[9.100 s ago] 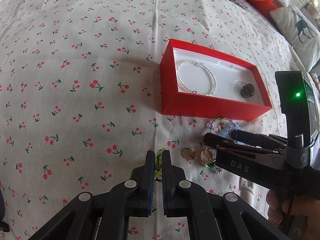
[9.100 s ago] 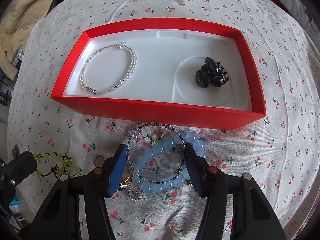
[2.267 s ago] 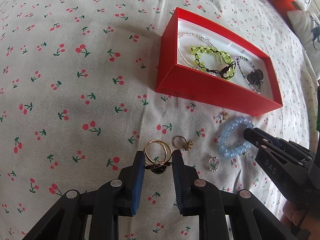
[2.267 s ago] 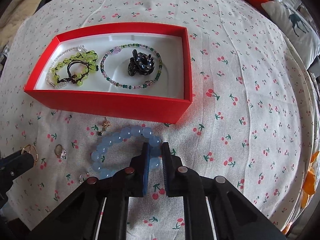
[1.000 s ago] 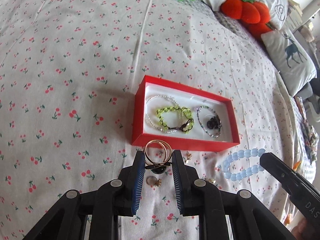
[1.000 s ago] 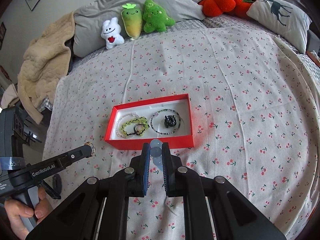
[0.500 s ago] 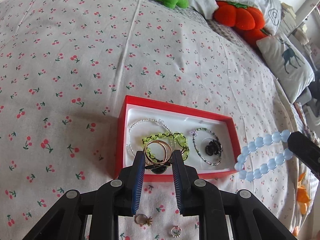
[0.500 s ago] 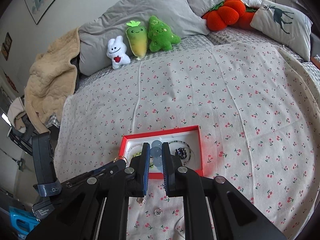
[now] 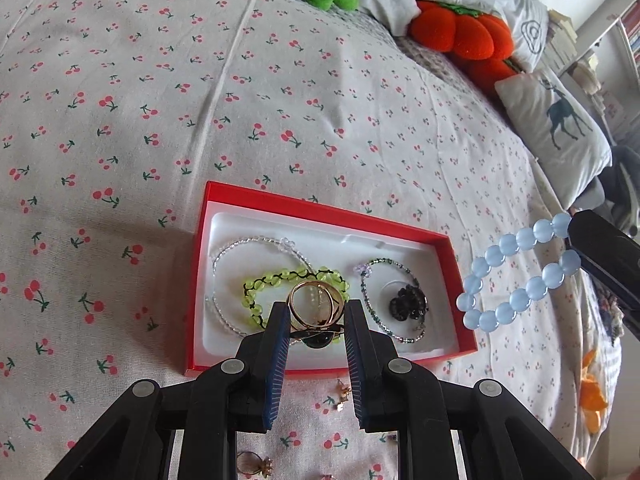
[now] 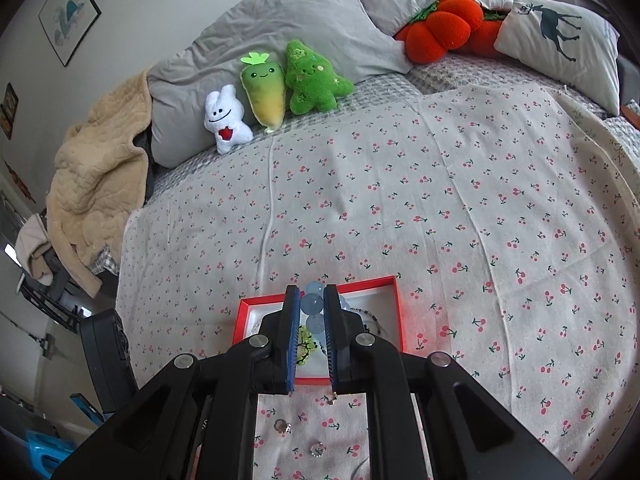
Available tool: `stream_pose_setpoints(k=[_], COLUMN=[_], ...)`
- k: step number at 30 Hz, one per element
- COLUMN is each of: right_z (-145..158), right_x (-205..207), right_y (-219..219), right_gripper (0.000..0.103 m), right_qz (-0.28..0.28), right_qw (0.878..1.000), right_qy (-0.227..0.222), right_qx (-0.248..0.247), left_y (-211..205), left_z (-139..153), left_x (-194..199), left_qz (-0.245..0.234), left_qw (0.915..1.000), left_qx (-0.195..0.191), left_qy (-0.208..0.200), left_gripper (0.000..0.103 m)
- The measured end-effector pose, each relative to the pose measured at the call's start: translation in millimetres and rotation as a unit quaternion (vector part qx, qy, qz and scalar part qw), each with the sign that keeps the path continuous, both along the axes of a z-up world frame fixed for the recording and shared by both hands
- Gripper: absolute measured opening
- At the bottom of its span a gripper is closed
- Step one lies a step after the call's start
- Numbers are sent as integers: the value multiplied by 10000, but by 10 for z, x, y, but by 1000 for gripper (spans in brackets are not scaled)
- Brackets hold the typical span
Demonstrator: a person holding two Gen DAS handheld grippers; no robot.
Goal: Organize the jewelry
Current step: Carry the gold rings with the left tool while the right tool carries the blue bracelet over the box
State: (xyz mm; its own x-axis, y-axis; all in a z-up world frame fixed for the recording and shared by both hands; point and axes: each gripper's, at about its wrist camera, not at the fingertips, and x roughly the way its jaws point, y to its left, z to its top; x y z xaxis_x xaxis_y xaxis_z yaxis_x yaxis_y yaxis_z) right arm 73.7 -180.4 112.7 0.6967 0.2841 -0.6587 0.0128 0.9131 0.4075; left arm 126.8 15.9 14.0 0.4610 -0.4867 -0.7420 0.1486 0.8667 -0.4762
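A red box (image 9: 320,211) with a white liner lies on the cherry-print bedspread. It holds a clear bead bracelet (image 9: 256,245), a green bead bracelet (image 9: 264,284), a dark bead bracelet (image 9: 366,292) and a black hair clip (image 9: 408,306). My left gripper (image 9: 316,324) is shut on gold rings (image 9: 316,306) with a dark green stone, held above the box's near side. My right gripper (image 10: 311,312) is shut on a blue bead bracelet (image 9: 516,276), which hangs in the air right of the box. The box also shows in the right wrist view (image 10: 396,312).
Loose small rings (image 9: 252,466) and earrings (image 9: 343,394) lie on the bedspread in front of the box; they also show in the right wrist view (image 10: 282,426). Plush toys (image 10: 276,88), an orange plush (image 9: 460,36) and pillows (image 9: 560,128) line the far side of the bed.
Both grippers have risen from the bedspread with their jewelry and moved toward the box. The gold rings now hang over the box's near side; the blue bracelet is lifted beside its right end.
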Motion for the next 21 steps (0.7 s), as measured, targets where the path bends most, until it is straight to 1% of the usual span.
stream_pose_setpoints(k=[4,6,11,15,17,21], right_z=[-58,-82,-83,-174,-246,-414], right_x=[60,98,158,200,233,313], right_y=[-16,29,209,264,272,279], right_gripper=[12,12,12,12,12,12], right_qz=[-78,-31,209,270,253,267], right_qw=[9994,9988,9989,9982,9981,9968], right_qy=[85,138,117,190,280,510], right_qx=[336,467,406,497,487,556], left_y=[-5,6,52,100,132,183], left_z=[-85,-104,-92,-99,-102,-69], left_x=[1,-9,-17,11,24,25], left_qz=[81,187,415,490,542,589], left_qw=[9997,9995,9991,9988,9985,9980], left_qx=[-232,-253,-99,-11,-36,-221], left_qy=[96,90,9,9,23,56], left_gripper=[22,22,22,22,22,22])
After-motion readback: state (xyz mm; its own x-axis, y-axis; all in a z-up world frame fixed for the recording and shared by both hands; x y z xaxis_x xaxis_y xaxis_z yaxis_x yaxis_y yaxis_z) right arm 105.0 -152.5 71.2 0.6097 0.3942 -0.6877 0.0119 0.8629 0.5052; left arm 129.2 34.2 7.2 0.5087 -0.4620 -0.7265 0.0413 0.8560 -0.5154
